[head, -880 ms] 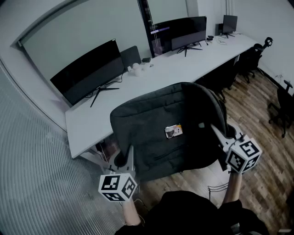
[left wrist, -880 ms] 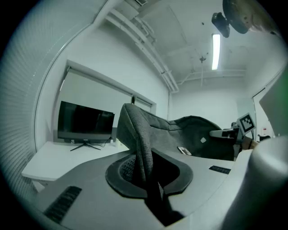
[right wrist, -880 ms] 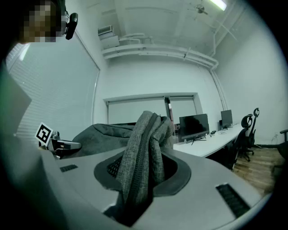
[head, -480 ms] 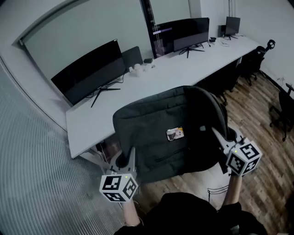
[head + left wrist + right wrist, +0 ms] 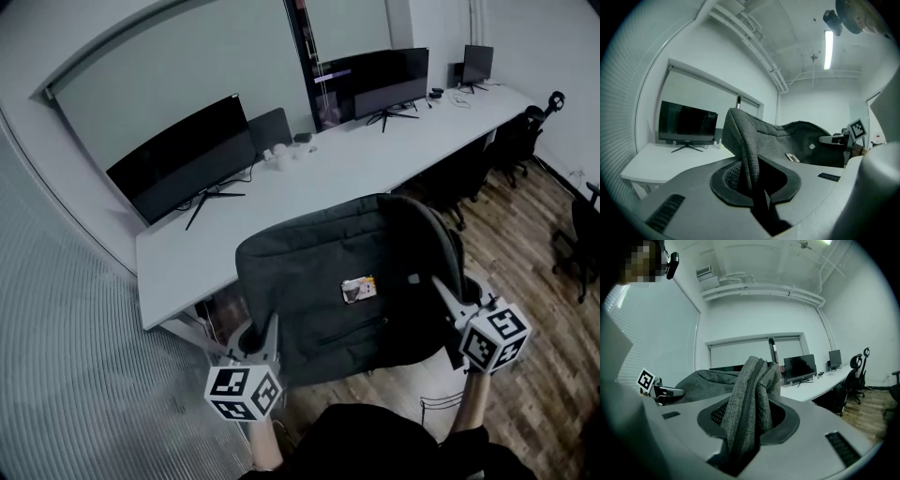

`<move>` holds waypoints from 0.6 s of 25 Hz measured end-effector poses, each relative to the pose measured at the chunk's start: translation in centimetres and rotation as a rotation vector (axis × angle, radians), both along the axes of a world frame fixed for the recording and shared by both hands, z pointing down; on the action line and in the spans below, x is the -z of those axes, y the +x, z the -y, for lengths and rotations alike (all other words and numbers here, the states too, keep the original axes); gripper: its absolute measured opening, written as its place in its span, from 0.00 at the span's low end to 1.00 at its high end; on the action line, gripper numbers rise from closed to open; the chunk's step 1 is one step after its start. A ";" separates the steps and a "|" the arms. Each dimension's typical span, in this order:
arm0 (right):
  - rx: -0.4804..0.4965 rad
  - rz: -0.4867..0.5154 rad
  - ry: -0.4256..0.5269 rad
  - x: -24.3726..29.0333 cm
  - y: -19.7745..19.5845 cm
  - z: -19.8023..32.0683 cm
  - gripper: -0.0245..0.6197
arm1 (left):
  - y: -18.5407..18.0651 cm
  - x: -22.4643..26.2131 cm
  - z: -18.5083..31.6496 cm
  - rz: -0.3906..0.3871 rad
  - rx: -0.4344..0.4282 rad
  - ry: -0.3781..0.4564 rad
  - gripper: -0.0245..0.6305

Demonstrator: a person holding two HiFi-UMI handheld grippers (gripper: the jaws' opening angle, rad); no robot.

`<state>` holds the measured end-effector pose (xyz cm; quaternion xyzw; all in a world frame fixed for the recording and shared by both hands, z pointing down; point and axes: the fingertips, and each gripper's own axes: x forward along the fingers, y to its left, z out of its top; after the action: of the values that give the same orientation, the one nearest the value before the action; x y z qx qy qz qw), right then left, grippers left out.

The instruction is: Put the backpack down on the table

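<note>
A long white surface (image 5: 356, 159) runs along the wall of an office with a wooden floor (image 5: 539, 234). It carries wide monitors (image 5: 183, 169), and office chairs (image 5: 517, 139) stand near its far end. The dark grey backpack (image 5: 328, 272) hangs in the air at the surface's near edge, stretched between both grippers. The left tongs (image 5: 267, 330) are clenched on its left edge. The right tongs (image 5: 440, 287) pinch a thick zippered fold on its right side.

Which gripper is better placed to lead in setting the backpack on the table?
Probably left. Both grippers are shut on the backpack, but the left gripper holds the side nearest the table's end, while the right gripper is farther out over the floor.
</note>
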<state>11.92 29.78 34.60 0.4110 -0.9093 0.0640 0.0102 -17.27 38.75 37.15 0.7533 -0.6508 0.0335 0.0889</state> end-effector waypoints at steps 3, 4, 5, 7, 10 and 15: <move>0.000 0.009 -0.011 -0.6 1.0 0.1 0.21 | 0.9 -0.3 -0.1 0.004 0.008 -0.007 0.10; 0.002 0.011 -0.014 -0.7 1.2 0.2 0.21 | 1.1 -0.4 -0.1 0.005 0.013 -0.009 0.10; 0.005 0.013 -0.018 -0.8 1.3 0.4 0.21 | 1.2 -0.4 0.0 0.006 0.017 -0.013 0.10; 0.011 0.014 -0.031 -1.0 1.2 0.8 0.21 | 1.2 -0.6 0.2 0.008 0.024 -0.026 0.10; 0.018 0.016 -0.040 -1.5 0.9 1.5 0.21 | 1.0 -0.8 0.6 0.008 0.035 -0.032 0.10; 0.027 0.019 -0.050 -1.8 0.0 3.5 0.21 | 0.1 -1.1 2.2 0.008 0.045 -0.038 0.10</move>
<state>11.89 26.31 36.39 0.3976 -0.9130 0.0908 0.0127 -17.15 36.60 38.29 0.7364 -0.6672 0.0468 0.1013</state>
